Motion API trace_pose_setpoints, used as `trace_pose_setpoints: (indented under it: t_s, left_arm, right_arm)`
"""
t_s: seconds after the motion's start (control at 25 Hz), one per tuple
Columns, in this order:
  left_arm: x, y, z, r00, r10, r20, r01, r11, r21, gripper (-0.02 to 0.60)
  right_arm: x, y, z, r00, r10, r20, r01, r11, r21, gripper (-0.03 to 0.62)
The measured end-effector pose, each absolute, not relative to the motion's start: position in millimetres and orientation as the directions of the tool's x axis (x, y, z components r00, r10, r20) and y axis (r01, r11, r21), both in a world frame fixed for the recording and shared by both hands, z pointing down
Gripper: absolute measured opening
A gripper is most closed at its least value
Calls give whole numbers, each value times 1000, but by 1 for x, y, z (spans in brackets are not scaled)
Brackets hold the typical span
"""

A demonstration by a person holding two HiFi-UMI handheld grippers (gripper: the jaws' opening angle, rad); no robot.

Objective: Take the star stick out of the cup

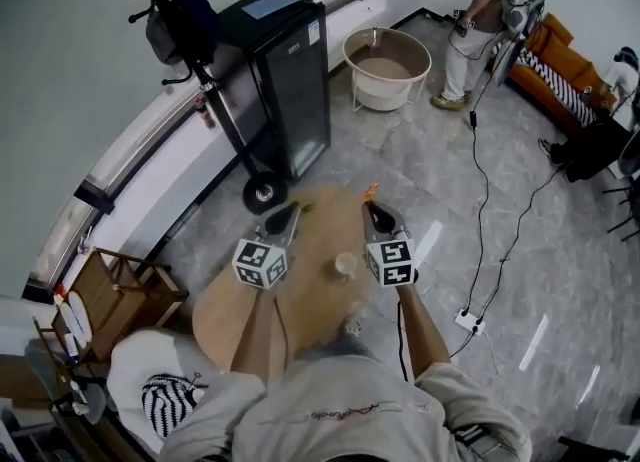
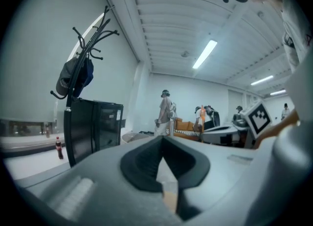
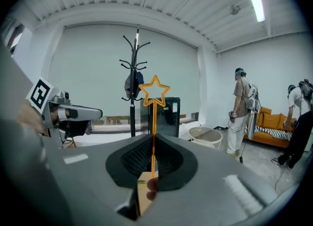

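Observation:
The orange star stick stands upright between my right gripper's jaws, which are shut on its thin shaft, with the star outline above them. In the head view the right gripper holds the stick up over the far side of the round wooden table. The stick is clear of the small pale cup, which stands on the table below and between the grippers. My left gripper hovers to the cup's left. Its jaws meet with nothing between them.
A black coat stand and a black cabinet stand just beyond the table. A round white basket, a standing person and an orange sofa lie farther off. A cable and power strip cross the floor at right. A small object sits near the table's front edge.

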State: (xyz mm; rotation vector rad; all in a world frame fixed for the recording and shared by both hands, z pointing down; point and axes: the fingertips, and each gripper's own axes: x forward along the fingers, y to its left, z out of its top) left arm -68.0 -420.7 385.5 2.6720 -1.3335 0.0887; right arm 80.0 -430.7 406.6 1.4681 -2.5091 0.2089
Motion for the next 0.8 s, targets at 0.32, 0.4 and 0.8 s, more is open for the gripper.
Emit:
trace_pose_setpoints:
  t_s: [0.32, 0.4, 0.8]
  left_arm:
    - [-69, -398, 334, 580, -811, 75, -815, -576, 67, 0]
    - [-70, -389, 330, 573, -817, 73, -820, -569, 67, 0]
    - [-56, -370, 328, 558, -826, 76, -830, -556, 42, 0]
  right_arm:
    - [100, -405, 356, -449, -869, 207, -889, 458, -3, 14]
    - [102, -399, 352, -447, -873, 197, -891, 454, -10, 14]
    - [117, -378, 342, -456, -871, 180, -886, 465, 4, 14]
